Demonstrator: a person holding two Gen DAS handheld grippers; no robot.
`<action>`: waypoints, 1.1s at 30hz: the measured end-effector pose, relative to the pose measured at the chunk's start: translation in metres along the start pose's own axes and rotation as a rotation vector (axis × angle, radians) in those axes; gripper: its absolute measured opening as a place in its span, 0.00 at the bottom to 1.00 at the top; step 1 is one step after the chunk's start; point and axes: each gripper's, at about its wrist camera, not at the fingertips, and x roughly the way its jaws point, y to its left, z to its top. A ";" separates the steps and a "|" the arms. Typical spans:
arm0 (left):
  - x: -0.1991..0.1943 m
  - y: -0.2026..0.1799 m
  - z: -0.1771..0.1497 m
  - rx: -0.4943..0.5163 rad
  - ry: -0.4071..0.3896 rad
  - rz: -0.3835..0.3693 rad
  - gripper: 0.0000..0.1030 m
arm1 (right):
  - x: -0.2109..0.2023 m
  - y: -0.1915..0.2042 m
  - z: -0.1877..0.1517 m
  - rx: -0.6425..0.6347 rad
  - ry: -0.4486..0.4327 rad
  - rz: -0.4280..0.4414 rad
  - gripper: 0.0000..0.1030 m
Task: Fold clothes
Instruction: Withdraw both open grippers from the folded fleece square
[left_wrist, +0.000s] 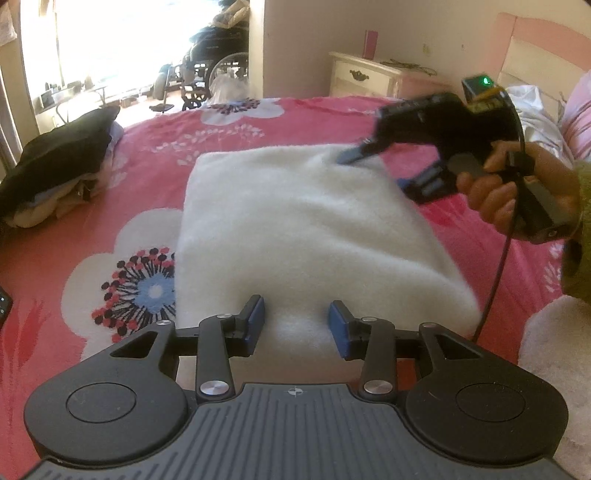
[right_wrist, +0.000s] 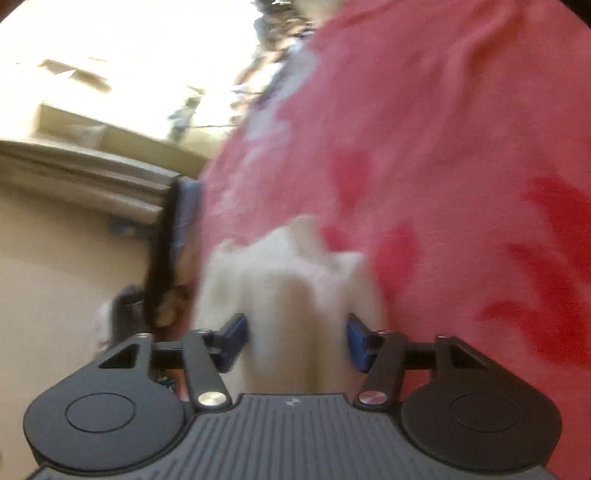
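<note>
A white fluffy garment (left_wrist: 295, 221) lies folded into a rectangle on the pink floral bedspread (left_wrist: 110, 229). My left gripper (left_wrist: 297, 325) is at its near edge, its blue pads pressed against a ridge of the fabric between them. At the garment's far right corner is my right gripper (left_wrist: 373, 170), rolled on its side and held by a hand (left_wrist: 491, 192). Its upper finger lies on the fabric. In the blurred right wrist view a lump of the white garment (right_wrist: 295, 295) sits between the parted pads of the right gripper (right_wrist: 295, 332).
A pile of dark and pale clothes (left_wrist: 55, 162) sits at the bed's left edge. White bedding and pillows (left_wrist: 535, 110) lie at the right, another white fluffy piece (left_wrist: 554, 350) at the near right. A nightstand (left_wrist: 369, 77) and a wheelchair (left_wrist: 214, 74) stand beyond the bed.
</note>
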 end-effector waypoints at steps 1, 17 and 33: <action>0.000 0.000 0.000 0.001 0.003 0.003 0.39 | -0.004 0.014 -0.007 -0.095 -0.023 -0.023 0.54; 0.002 -0.009 0.000 0.029 0.017 0.050 0.40 | -0.009 0.112 -0.069 -0.762 -0.149 -0.131 0.51; 0.002 -0.012 -0.002 0.043 -0.001 0.054 0.41 | -0.060 0.014 -0.034 -0.526 -0.386 -0.275 0.57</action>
